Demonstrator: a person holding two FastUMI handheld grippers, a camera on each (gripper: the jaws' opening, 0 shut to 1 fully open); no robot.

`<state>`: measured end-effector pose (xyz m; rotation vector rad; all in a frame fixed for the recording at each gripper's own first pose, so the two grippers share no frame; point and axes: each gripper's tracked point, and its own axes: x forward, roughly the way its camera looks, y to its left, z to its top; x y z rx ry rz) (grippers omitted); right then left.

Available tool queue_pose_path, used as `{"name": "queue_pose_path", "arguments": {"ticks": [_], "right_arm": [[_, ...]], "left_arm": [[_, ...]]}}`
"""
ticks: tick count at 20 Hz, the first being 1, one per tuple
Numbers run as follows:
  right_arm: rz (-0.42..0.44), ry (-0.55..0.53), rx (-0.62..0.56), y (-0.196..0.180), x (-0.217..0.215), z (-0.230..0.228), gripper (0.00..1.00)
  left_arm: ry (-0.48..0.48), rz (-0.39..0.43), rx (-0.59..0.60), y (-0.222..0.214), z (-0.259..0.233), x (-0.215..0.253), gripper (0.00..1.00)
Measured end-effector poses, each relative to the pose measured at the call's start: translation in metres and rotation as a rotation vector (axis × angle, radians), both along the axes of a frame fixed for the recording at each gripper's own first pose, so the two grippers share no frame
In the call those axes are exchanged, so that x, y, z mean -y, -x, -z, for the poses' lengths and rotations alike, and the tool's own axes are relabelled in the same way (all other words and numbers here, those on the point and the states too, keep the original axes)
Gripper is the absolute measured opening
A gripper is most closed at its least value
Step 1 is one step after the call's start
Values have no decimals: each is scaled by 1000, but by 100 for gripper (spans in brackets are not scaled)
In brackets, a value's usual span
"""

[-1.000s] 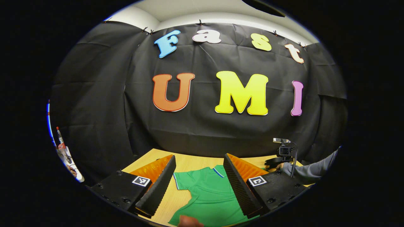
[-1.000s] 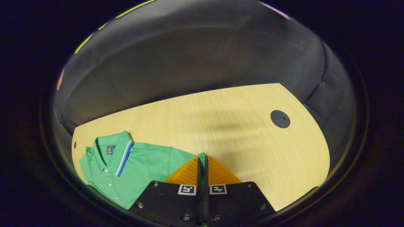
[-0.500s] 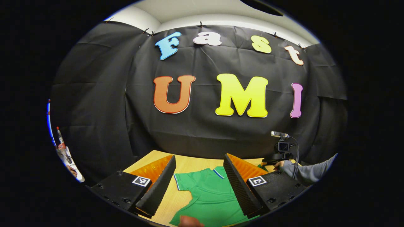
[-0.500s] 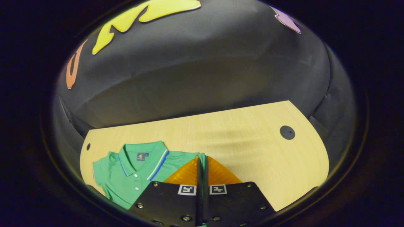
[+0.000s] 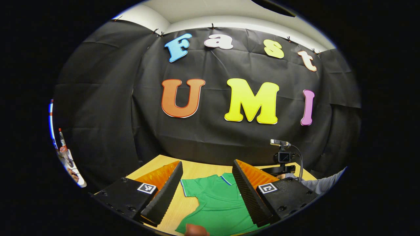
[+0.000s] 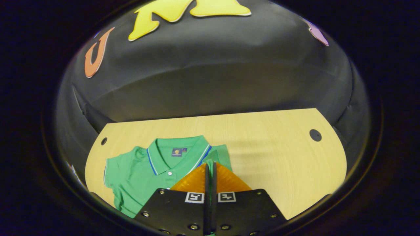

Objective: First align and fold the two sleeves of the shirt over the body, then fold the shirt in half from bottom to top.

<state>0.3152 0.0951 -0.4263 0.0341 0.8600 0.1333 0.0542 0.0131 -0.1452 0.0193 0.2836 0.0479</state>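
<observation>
On the pale wooden surface (image 6: pixel 262 137) I see the green polo shirt (image 6: pixel 141 170) lying face up, collar toward the black cloth wall and buttons showing. My right tongs (image 6: pixel 210 170) are pressed together on a fold of green fabric, the shirt's sleeve (image 6: pixel 219 154), which is drawn in over the body beside the collar. In the left gripper view, my left tongs (image 5: pixel 207 183) are spread wide with nothing between them, held above the surface with the shirt (image 5: pixel 216 203) lying below the gap; its other sleeve (image 5: pixel 188 190) lies flat and spread outward. Past them I can make out the right tongs' rig (image 5: pixel 283 160) with its small camera, and a grey sleeve (image 5: pixel 323 183) of the person holding it. A fingertip (image 5: pixel 196 229) shows at the bottom edge of that view.
</observation>
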Motion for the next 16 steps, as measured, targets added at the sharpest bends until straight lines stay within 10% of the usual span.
{"name": "queue_pose_path", "arguments": {"ticks": [4,7,16], "right_arm": [[-20,22,-68,9,-17,22,2],[-28,3,-86,29,-23,33,96],[-78,5,284,57,-15,-118,94]], "left_arm": [[-28,-28,16,20,-14,-16,97],[-46,-69,39,38,-29,-31,97],[-21,-57,27,49,-18,-39,96]]}}
